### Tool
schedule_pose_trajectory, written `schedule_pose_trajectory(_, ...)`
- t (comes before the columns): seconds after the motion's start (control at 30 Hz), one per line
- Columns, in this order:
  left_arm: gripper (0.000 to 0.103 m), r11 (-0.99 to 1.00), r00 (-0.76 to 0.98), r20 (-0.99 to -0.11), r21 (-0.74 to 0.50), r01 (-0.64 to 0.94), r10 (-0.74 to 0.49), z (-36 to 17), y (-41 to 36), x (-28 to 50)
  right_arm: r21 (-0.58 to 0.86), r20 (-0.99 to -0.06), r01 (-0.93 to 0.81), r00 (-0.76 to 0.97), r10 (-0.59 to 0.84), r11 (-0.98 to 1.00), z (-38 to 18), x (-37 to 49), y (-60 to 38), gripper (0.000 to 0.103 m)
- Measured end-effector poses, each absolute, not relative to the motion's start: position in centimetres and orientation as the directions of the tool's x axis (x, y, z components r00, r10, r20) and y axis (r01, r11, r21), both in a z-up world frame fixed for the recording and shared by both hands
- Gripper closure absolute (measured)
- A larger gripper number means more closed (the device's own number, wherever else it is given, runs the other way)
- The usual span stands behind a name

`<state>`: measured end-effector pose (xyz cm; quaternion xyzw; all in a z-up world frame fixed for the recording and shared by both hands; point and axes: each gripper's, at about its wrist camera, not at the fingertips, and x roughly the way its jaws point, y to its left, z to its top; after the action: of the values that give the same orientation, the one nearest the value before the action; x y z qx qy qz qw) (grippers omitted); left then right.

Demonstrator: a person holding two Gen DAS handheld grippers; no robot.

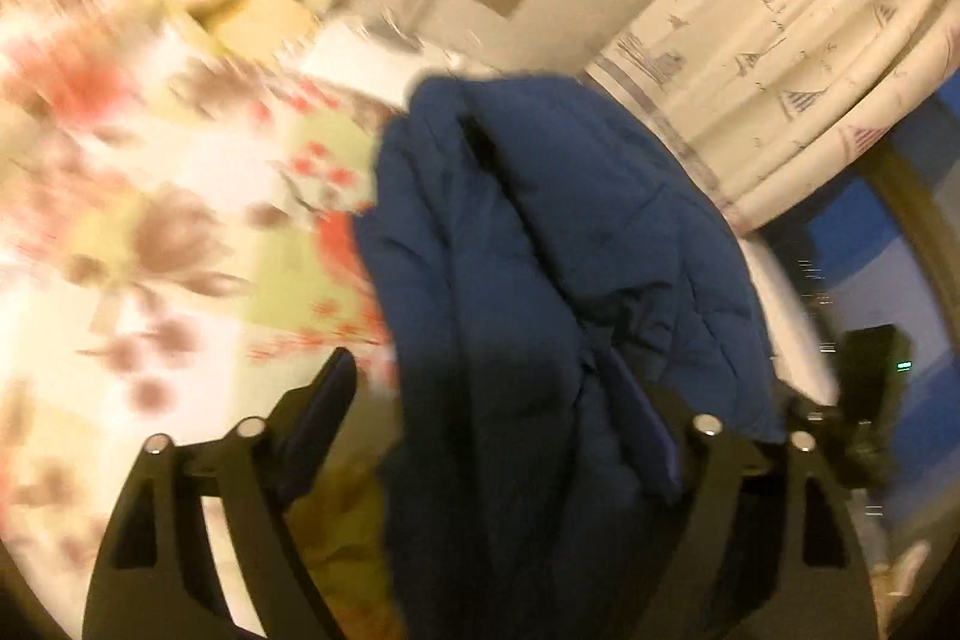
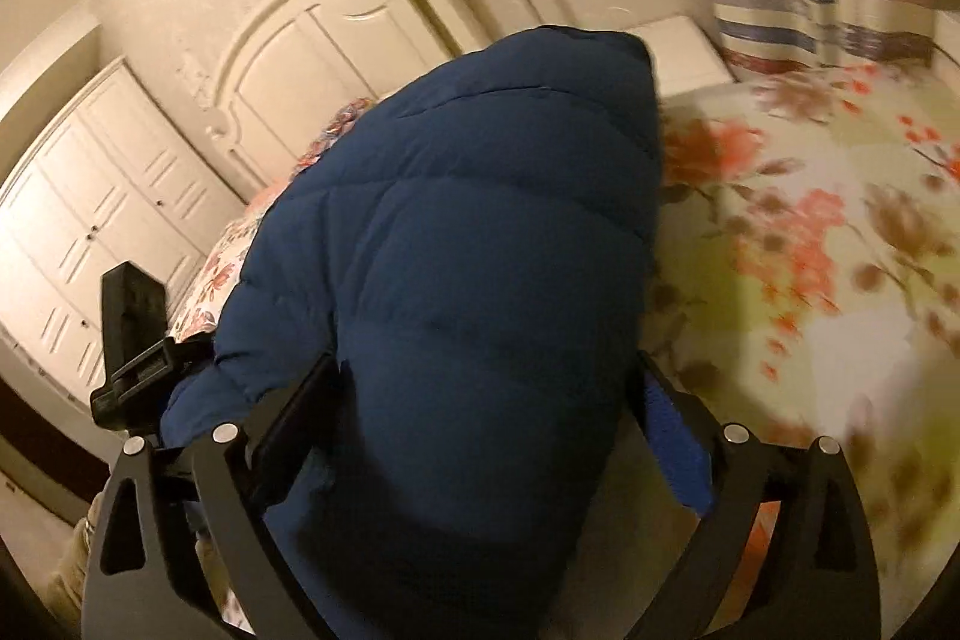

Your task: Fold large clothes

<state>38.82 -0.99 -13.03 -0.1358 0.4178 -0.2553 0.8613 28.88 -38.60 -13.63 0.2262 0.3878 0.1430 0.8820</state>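
A dark blue quilted puffer jacket (image 1: 540, 244) hangs bunched over the floral bed cover (image 1: 150, 196). In the left wrist view my left gripper (image 1: 486, 388) stands wide open, and the jacket drapes between its fingers and over the right finger (image 1: 648, 436). In the right wrist view the jacket (image 2: 480, 250) fills the middle and bulges between the spread fingers of my right gripper (image 2: 486, 394), which is also open. The right gripper shows as a black block at the right edge of the left view (image 1: 870, 388), and the left gripper at the left of the right view (image 2: 132, 334).
The bed has a cream carved headboard (image 2: 336, 40) and a white wardrobe (image 2: 90, 220) beside it. A white nightstand (image 2: 684, 52) stands by the wall. A patterned curtain (image 1: 780, 40) hangs beyond the bed. The floral cover (image 2: 810, 250) spreads to the right.
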Motion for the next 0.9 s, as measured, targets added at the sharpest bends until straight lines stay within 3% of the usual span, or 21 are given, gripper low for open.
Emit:
schedule_pose_trajectory(0.1,0.002,0.939,0.730,-0.590,-0.208,0.275,-0.345,-9.7,-0.2,34.0,0.447,-0.625,0.033,0.727,0.285,0.894,-11.2,23.6,-38.9,0.009)
schedule_pose_trajectory(0.27,0.002,0.963,0.918,-0.368,0.155,0.219,-0.150,-3.8,-2.3,24.1,0.254,-0.446,0.045,0.892,0.076,0.966,-4.7,13.6,-35.9,0.005)
schedule_pose_trajectory(0.4,0.002,0.972,0.967,-0.233,0.186,0.145,-0.099,1.2,-4.4,18.3,0.109,-0.308,0.051,0.951,-0.015,0.993,0.2,8.0,-32.0,0.005)
schedule_pose_trajectory(0.5,0.002,0.984,0.975,-0.213,0.147,0.096,-0.063,3.7,-4.4,14.8,0.055,-0.252,0.099,0.964,-0.082,0.994,2.6,5.4,-30.2,0.005)
schedule_pose_trajectory(0.63,0.002,0.983,0.954,-0.262,0.072,0.167,-0.143,5.4,-4.1,11.8,0.080,-0.281,0.099,0.957,-0.073,0.992,3.9,4.4,-29.6,0.005)
schedule_pose_trajectory(0.9,0.002,0.968,0.947,-0.271,0.129,0.213,-0.172,5.4,-5.6,9.2,0.030,-0.283,0.080,0.957,-0.069,0.996,4.9,3.3,-27.8,0.005)
